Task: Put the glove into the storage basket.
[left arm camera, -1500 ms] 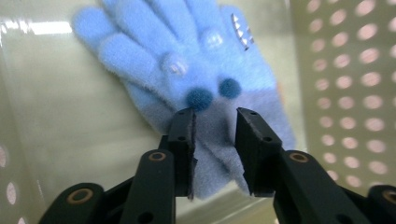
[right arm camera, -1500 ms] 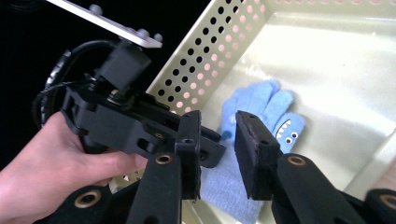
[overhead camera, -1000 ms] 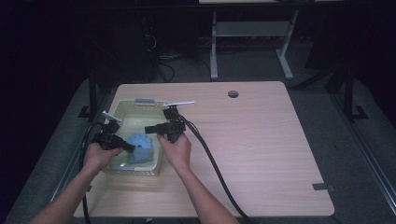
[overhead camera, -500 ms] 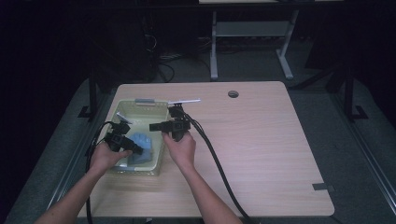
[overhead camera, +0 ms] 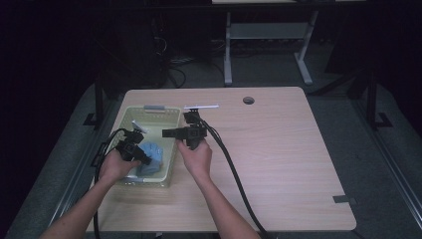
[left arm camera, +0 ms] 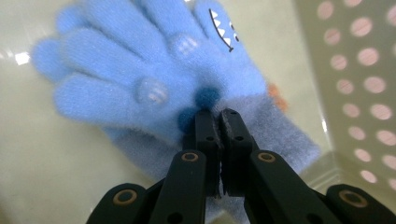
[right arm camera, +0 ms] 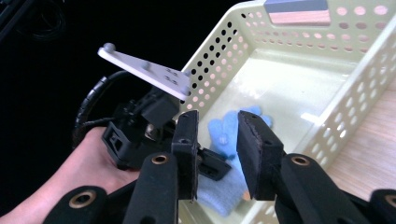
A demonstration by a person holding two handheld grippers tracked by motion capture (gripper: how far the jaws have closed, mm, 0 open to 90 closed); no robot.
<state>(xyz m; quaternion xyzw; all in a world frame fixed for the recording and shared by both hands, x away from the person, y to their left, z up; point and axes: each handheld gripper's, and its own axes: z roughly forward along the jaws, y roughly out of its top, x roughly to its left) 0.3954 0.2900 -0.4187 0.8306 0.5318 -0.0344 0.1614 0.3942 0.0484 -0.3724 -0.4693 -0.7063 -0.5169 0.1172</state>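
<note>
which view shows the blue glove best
The left gripper view: the blue glove is close up, fingers and toothy face clear. The high view shows a small blue patch in the basket; the right gripper view glimpses it between jaws.

Parted tongs (right arm camera: 217, 135), blue glove (right arm camera: 229, 135), basket (right arm camera: 261, 46)

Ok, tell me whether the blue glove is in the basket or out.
In: the blue glove lies flat on the floor of the perforated basket.
</note>
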